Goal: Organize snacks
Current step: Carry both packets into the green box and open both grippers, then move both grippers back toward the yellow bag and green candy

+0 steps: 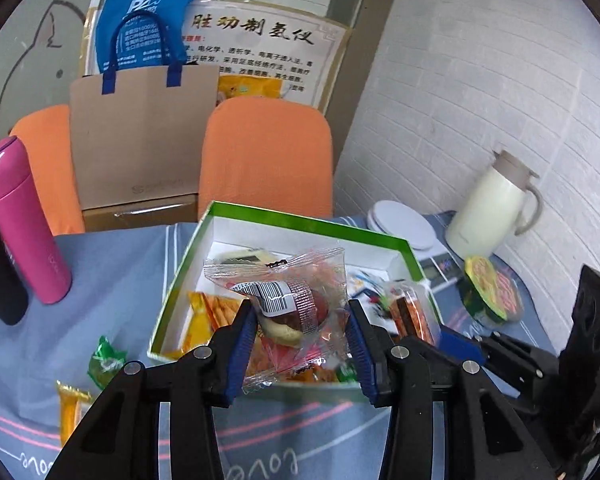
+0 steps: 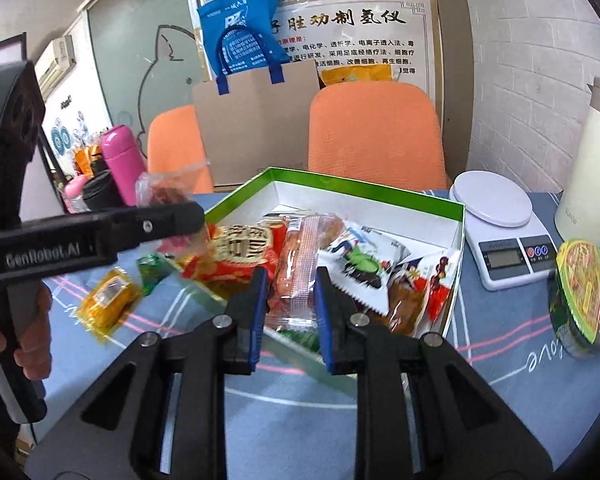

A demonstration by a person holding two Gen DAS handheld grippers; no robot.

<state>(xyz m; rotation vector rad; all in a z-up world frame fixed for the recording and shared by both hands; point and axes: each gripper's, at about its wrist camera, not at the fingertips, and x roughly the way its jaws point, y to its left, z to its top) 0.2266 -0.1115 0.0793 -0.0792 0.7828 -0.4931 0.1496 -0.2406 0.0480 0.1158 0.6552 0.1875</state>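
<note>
The left claw (image 1: 302, 334) holds a clear plastic snack packet with a barcode label and a dark red round sweet inside (image 1: 288, 308). Its blue-padded fingers (image 1: 242, 344) press the packet's two sides, and the packet hangs above the near left part of the shallow white cardboard box with green rim (image 1: 300, 220). In the right wrist view the same packet (image 2: 164, 188) shows at the tip of the left claw, over the box's left edge.

The right claw (image 2: 290, 300) stands partly open over the near side of the box, its jaws either side of a long clear wrapper with an orange-brown snack (image 2: 300, 276). Whether the pads actually touch that wrapper I cannot tell; a little gap seems to show on each side.

Inside the box lies a heap of packets, among them a red and gold foil pouch (image 2: 240, 252) and a white packet with a green cartoon figure (image 2: 360, 256).

On the blue-grey patterned cloth of the tabletop (image 2: 500, 360), left of the box, lie a yellow wrapped snack (image 2: 108, 304) and a small green wrapped sweet (image 2: 152, 268). To the right stand a white digital kitchen scale (image 2: 496, 220) and a green-lidded instant noodle bowl (image 2: 588, 296).
</note>
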